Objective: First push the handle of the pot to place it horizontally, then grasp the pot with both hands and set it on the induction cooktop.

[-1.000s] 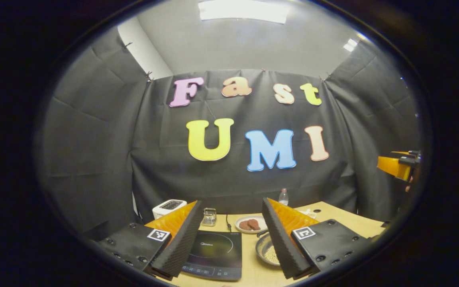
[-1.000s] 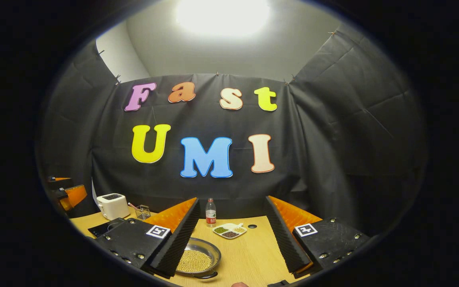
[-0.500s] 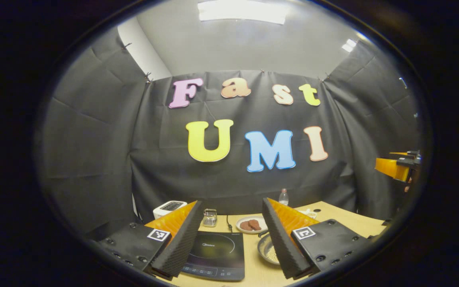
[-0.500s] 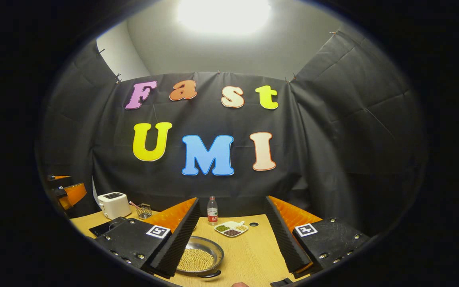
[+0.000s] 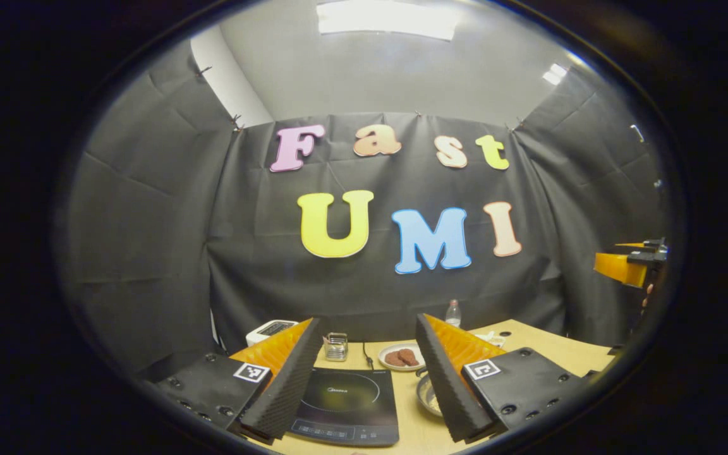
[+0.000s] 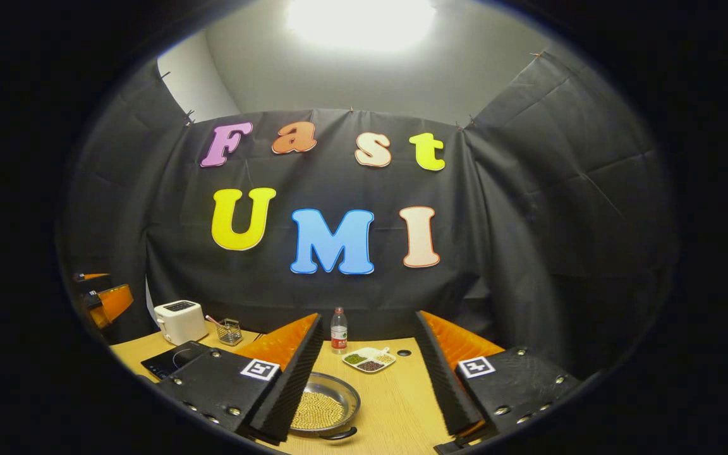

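Pot (image 6: 325, 409) sits on desk (image 6: 395, 404), off cooktop (image 5: 345, 404). Left hand-held gripper (image 5: 364, 379) and right hand-held gripper (image 6: 367, 379) both released, hovering. Handle push, lift not yet done.

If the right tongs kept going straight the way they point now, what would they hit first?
Probably nothing soon: the open right tongs point over bare table, with the pot off to their left. Farther ahead lie the divided dish and bottle; depth is unclear.
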`<state>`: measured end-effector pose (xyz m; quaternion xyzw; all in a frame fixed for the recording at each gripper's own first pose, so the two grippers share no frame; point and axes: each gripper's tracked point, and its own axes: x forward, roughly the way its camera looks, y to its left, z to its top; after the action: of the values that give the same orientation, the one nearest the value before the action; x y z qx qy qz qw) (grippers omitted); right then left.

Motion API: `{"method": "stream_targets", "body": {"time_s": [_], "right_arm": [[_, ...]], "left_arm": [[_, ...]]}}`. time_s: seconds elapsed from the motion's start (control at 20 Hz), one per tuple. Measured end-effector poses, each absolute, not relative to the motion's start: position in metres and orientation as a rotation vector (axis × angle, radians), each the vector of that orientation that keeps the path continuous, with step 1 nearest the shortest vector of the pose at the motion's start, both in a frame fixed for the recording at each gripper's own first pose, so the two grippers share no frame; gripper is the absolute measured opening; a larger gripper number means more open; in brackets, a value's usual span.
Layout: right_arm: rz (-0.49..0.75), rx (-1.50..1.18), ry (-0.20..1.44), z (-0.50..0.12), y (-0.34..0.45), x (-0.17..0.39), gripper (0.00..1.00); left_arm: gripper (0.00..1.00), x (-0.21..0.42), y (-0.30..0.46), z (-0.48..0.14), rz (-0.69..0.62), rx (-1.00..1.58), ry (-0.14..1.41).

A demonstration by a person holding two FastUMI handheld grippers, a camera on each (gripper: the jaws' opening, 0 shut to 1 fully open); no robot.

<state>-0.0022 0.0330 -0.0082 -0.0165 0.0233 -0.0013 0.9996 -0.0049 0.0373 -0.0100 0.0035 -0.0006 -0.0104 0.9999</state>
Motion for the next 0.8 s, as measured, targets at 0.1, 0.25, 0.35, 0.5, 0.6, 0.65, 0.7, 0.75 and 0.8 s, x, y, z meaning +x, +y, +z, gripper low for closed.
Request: {"method": "stream_targets", "body": {"time_s": [0.1, 0.25, 0.35, 0.5, 0.6, 0.65, 0.7, 0.75, 0.8], "right_arm": [[-0.023, -0.051, 0.046, -0.011, 0.036, -0.002, 0.84], [-0.013, -0.066, 0.049, -0.011, 0.048, -0.004, 0.54], [-0.017, -0.073, 0.053, -0.009, 0.058, -0.008, 0.54], [0.022, -0.06, 0.063, -0.016, 0.07, -0.004, 0.22], [-0.046, -0.068, 0.035, -0.006, 0.06, -0.01, 0.0], [-0.021, -0.063, 0.049, -0.013, 0.072, 0.002, 0.02], [-0.01, -0.063, 0.065, -0.019, 0.077, 0.001, 0.02], [0.0, -0.064, 0.076, -0.022, 0.079, 0.001, 0.02], [0.012, -0.064, 0.084, -0.024, 0.082, 0.001, 0.02]], "left_arm": [[0.99, -0.005, 0.043, -0.01, -0.022, 0.008, -0.005], [0.99, -0.005, 0.053, -0.011, -0.024, 0.013, -0.009], [0.95, -0.005, 0.061, -0.011, -0.023, 0.015, -0.009], [0.93, -0.004, 0.074, -0.012, -0.015, 0.016, -0.011], [0.99, -0.004, 0.08, -0.012, -0.012, 0.014, -0.011], [0.97, -0.004, 0.085, -0.012, -0.006, 0.012, -0.013], [0.96, -0.004, 0.088, -0.01, -0.005, 0.008, -0.015], [0.99, -0.003, 0.089, -0.011, -0.009, 0.002, -0.014], [0.99, -0.003, 0.09, -0.01, -0.014, -0.001, -0.017]]}}
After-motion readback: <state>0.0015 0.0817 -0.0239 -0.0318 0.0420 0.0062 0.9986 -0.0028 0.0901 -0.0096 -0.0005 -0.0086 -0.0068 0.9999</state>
